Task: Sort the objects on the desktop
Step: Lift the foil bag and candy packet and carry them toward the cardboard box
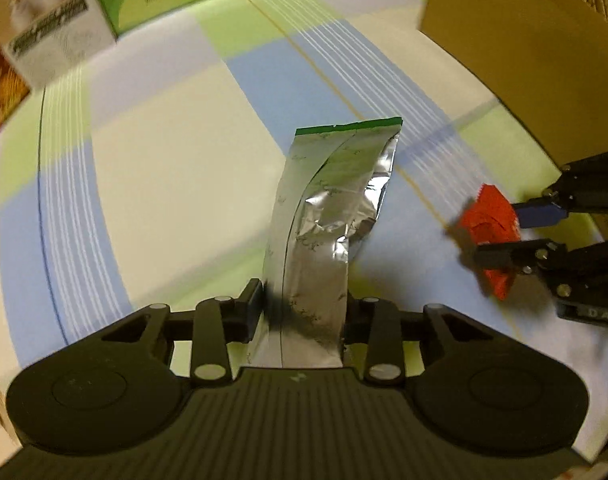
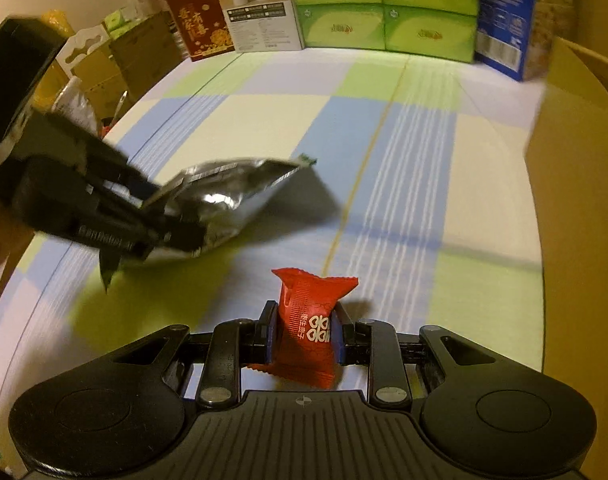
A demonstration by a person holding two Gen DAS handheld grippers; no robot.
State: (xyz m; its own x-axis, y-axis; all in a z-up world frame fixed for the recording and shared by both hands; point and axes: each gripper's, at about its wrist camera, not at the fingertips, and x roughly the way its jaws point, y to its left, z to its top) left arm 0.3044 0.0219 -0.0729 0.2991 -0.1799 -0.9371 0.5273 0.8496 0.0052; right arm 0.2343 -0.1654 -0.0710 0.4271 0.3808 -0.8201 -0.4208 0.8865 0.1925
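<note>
My left gripper (image 1: 304,312) is shut on a silver foil pouch (image 1: 328,216) with a green top strip, held off the table and pointing away from the camera. In the right wrist view the same pouch (image 2: 223,196) hangs tilted from the left gripper (image 2: 159,220) at the left. My right gripper (image 2: 304,332) is shut on a small red snack packet (image 2: 310,324) with white characters, its crimped top sticking up between the blue pads. From the left wrist view, that red packet (image 1: 490,220) and the right gripper (image 1: 516,232) appear at the right edge.
A checked blue, green and cream tablecloth (image 2: 384,160) covers the table. A brown cardboard box (image 1: 524,52) stands on the right, also seen as a cardboard box (image 2: 576,184). Green tissue boxes (image 2: 384,8), a white product box (image 2: 259,20), a red box (image 2: 197,24) and a blue box (image 2: 504,20) line the far edge.
</note>
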